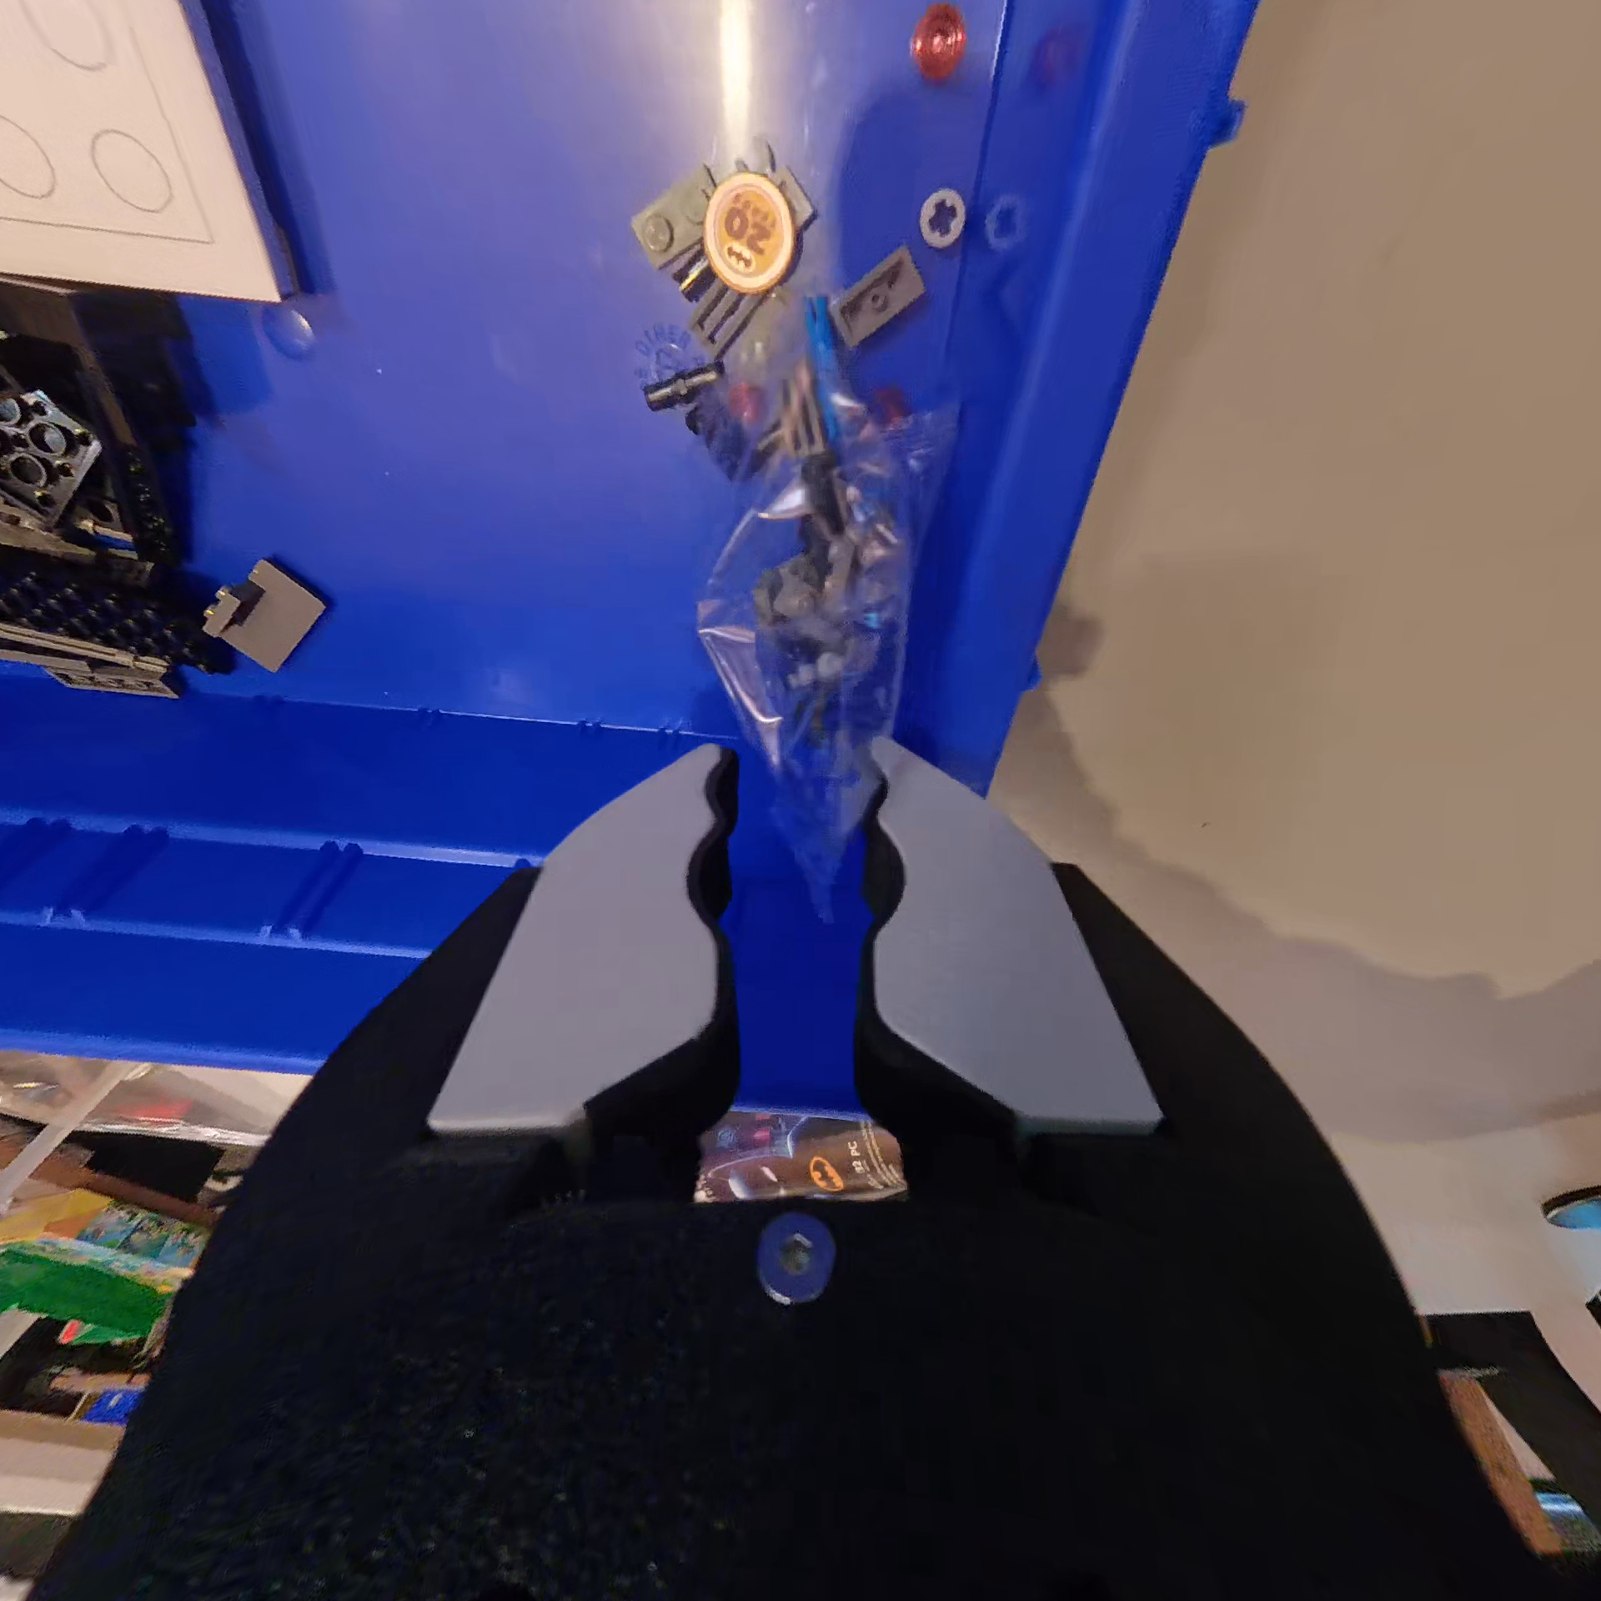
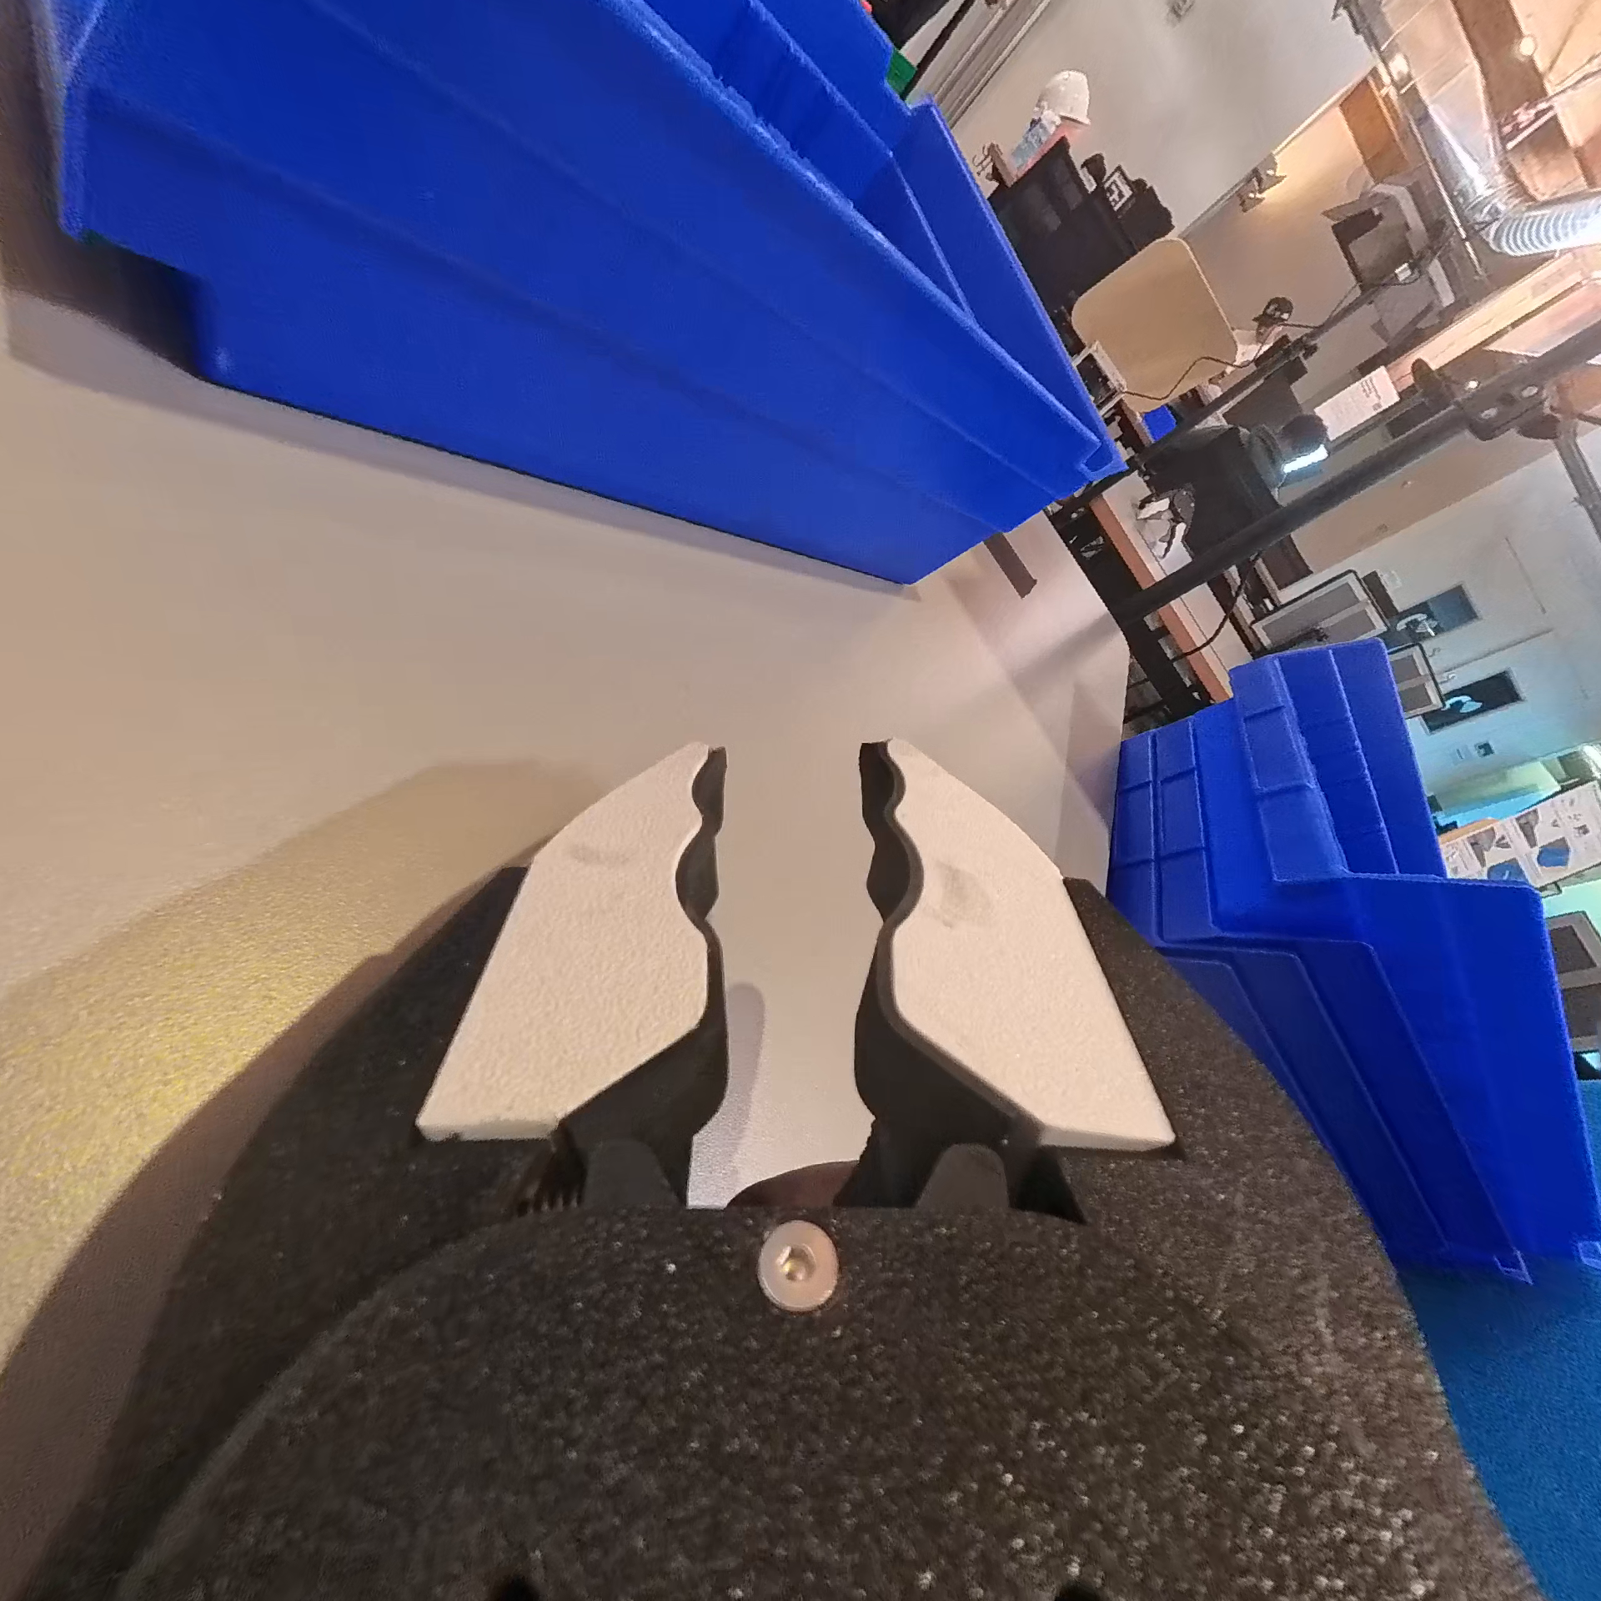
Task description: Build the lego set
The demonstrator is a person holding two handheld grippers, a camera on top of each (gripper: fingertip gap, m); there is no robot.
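In the left wrist view my left gripper (image 1: 804,754) hovers over a blue bin (image 1: 433,433). A clear plastic bag (image 1: 814,624) of small grey and black brick parts lies with its thin end between the fingers, close along the right finger (image 1: 944,849). A gap shows between the bag and the left pad, so the jaws stand open around it. Loose parts lie past the bag's far end, among them a round orange tile (image 1: 749,230) on grey plates. In the right wrist view my right gripper (image 2: 793,749) is open and empty above the beige table (image 2: 346,650).
In the bin's left part stand a dark brick build (image 1: 69,520), a grey tile piece (image 1: 268,611) and a white sheet (image 1: 113,130). A red stud (image 1: 938,39) and a white round piece (image 1: 943,217) lie by the bin's wall. Stacked blue bins (image 2: 1343,953) stand right of the right gripper, and a long blue bin (image 2: 520,303) lies ahead of it. My hands' fingertips stand some 25 centimetres from each other. My right tips are about 20 centimetres from the round orange tile (image 1: 749,230), my left tips only 9 centimetres.
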